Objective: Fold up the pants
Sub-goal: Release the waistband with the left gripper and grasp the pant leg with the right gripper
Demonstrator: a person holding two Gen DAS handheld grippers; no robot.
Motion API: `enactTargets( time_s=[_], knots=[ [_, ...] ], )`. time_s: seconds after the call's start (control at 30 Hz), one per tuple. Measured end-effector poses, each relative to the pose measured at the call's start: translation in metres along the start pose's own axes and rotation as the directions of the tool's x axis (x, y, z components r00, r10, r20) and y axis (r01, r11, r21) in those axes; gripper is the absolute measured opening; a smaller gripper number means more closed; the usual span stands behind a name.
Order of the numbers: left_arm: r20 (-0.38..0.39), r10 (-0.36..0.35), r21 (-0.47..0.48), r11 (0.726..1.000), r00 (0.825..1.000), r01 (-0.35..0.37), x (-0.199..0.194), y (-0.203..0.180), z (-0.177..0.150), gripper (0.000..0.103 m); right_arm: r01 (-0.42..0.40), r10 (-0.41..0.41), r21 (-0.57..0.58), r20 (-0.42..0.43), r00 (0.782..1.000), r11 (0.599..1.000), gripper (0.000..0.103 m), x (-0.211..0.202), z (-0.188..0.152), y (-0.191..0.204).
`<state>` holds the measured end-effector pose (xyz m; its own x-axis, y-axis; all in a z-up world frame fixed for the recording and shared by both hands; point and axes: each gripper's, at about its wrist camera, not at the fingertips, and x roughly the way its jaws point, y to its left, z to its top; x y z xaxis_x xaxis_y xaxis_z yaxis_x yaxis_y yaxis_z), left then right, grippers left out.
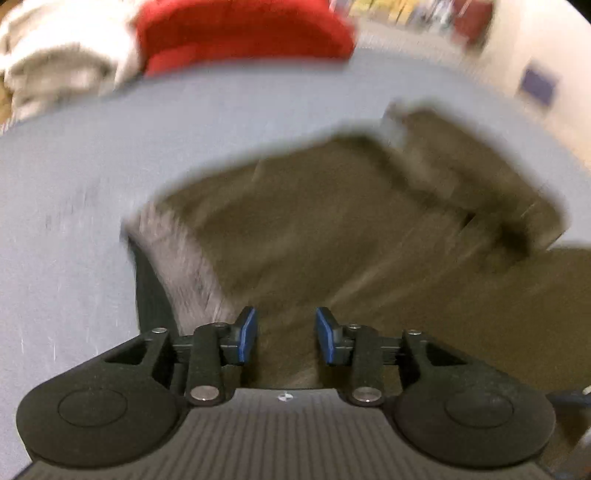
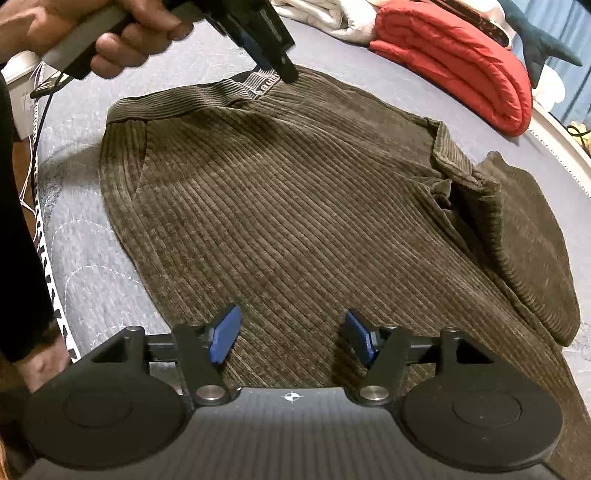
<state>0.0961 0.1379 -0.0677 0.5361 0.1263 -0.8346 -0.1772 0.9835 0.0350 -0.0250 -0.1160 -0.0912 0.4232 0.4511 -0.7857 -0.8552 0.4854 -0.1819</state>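
My right gripper (image 2: 291, 334) hangs low over the pants (image 2: 295, 206), its blue pads (image 2: 225, 338) spread wide with only corduroy showing between them. Nothing is gripped. The pants lie flat on the blue-grey bed (image 2: 85, 236), filling most of the view ahead of me. To the right a leg is folded back over itself, its cuff (image 2: 458, 166) turned up in a rumpled ridge. Farther on, at the waistband (image 2: 258, 83), my left gripper (image 2: 286, 70) comes down from the upper left, held in my left hand (image 2: 122, 40); its tip sits on or just over the grey elastic, and from this view I cannot tell whether it touches.

In the left wrist view, heavily blurred, that left gripper (image 1: 284, 339) shows its pads apart with a moderate gap and pants (image 1: 332, 229) below them, nothing pinched. Beyond the pants, at the far edge of the bed (image 1: 184, 140), lie a red folded blanket (image 2: 458, 62) and pale cloth (image 2: 328, 18) beside it.
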Motion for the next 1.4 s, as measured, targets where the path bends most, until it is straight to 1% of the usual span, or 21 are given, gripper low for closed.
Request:
enactTargets(
  time_s=[0.03,0.1,0.17,0.2,0.27,0.43,0.57,0.63,0.67,0.77,0.83,0.9,0.93,0.97,1.03,1.07,1.13,1.23,1.3,1.37,1.4],
  knots=[
    [-0.018,-0.011,-0.023,1.0,1.0,0.011,0.007,0.004,-0.002,0.041,-0.001,0.001,0.0,0.0,1.0,1.0,0.065,0.0,0.0,-0.001],
    [0.002,0.007,-0.018,1.0,1.0,-0.007,0.001,0.003,0.003,0.043,-0.002,0.002,-0.004,0.001,1.0,1.0,0.065,-0.001,0.0,-0.002],
    [0.034,0.026,-0.011,1.0,0.999,-0.026,-0.009,-0.003,0.004,0.051,0.003,-0.003,-0.014,0.002,1.0,1.0,0.065,-0.002,0.001,-0.001],
    [0.051,0.018,-0.006,1.0,0.999,-0.018,-0.013,-0.006,0.005,0.054,0.008,-0.007,-0.018,0.005,1.0,1.0,0.065,-0.003,0.001,-0.001],
    [0.078,-0.004,0.006,1.0,0.997,0.004,-0.024,-0.015,0.007,0.065,0.021,-0.021,-0.016,0.018,1.0,1.0,0.065,-0.007,0.001,-0.003],
    [0.119,-0.042,0.011,0.999,0.992,0.041,-0.041,-0.033,0.011,0.065,0.082,-0.086,0.059,0.068,0.994,0.995,0.065,-0.016,0.003,-0.024],
    [0.157,-0.072,0.001,0.997,0.985,0.073,-0.05,-0.041,0.013,0.065,0.159,-0.19,0.197,0.149,0.97,0.967,0.064,-0.037,0.01,-0.064],
    [0.171,-0.085,0.004,0.996,0.981,0.086,-0.053,-0.045,0.015,0.065,0.192,-0.255,0.298,0.191,0.948,0.935,0.061,-0.052,0.012,-0.094],
    [0.178,-0.092,0.007,0.996,0.98,0.093,-0.054,-0.047,0.015,0.065,0.196,-0.279,0.348,0.208,0.937,0.917,0.051,-0.06,0.011,-0.109],
    [0.187,-0.107,0.012,0.994,0.976,0.107,-0.055,-0.053,0.018,0.065,0.197,-0.36,0.514,0.238,0.902,0.835,0.035,-0.077,0.001,-0.156],
    [0.189,-0.114,0.011,0.993,0.975,0.114,-0.054,-0.056,0.019,0.065,0.226,-0.433,0.604,0.222,0.874,0.764,0.034,-0.081,-0.009,-0.185],
    [0.194,-0.122,0.009,0.992,0.974,0.122,-0.054,-0.058,0.021,0.065,0.254,-0.504,0.698,0.176,0.846,0.67,0.034,-0.079,-0.022,-0.216],
    [0.196,-0.125,0.01,0.992,0.973,0.126,-0.054,-0.06,0.022,0.065,0.252,-0.518,0.742,0.149,0.842,0.622,0.034,-0.076,-0.03,-0.231],
    [0.198,-0.128,0.013,0.992,0.972,0.128,-0.054,-0.062,0.023,0.065,0.237,-0.517,0.78,0.127,0.846,0.579,0.034,-0.071,-0.037,-0.244],
    [0.199,-0.132,0.021,0.991,0.971,0.131,-0.053,-0.067,0.024,0.065,0.204,-0.494,0.839,0.087,0.865,0.504,0.035,-0.057,-0.053,-0.269],
    [0.199,-0.134,0.024,0.991,0.971,0.132,-0.053,-0.069,0.025,0.065,0.204,-0.484,0.852,0.065,0.873,0.482,0.035,-0.049,-0.058,-0.276],
    [0.193,-0.138,0.03,0.99,0.971,0.135,-0.05,-0.072,0.027,0.065,0.202,-0.452,0.866,0.03,0.892,0.458,0.036,-0.03,-0.064,-0.287],
    [0.19,-0.14,0.035,0.99,0.972,0.136,-0.048,-0.076,0.028,0.065,0.208,-0.426,0.863,0.009,0.905,0.46,0.036,-0.006,-0.066,-0.298],
    [0.187,-0.142,0.042,0.99,0.972,0.136,-0.048,-0.077,0.029,0.065,0.207,-0.413,0.86,0.005,0.911,0.467,0.04,0.008,-0.064,-0.304],
    [0.185,-0.144,0.054,0.989,0.972,0.137,-0.048,-0.079,0.028,0.065,0.221,-0.414,0.856,-0.009,0.91,0.468,0.061,0.021,-0.061,-0.308],
    [0.184,-0.143,0.06,0.989,0.972,0.134,-0.048,-0.08,0.028,0.066,0.23,-0.42,0.852,-0.012,0.907,0.471,0.066,0.026,-0.059,-0.31]
  ],
)
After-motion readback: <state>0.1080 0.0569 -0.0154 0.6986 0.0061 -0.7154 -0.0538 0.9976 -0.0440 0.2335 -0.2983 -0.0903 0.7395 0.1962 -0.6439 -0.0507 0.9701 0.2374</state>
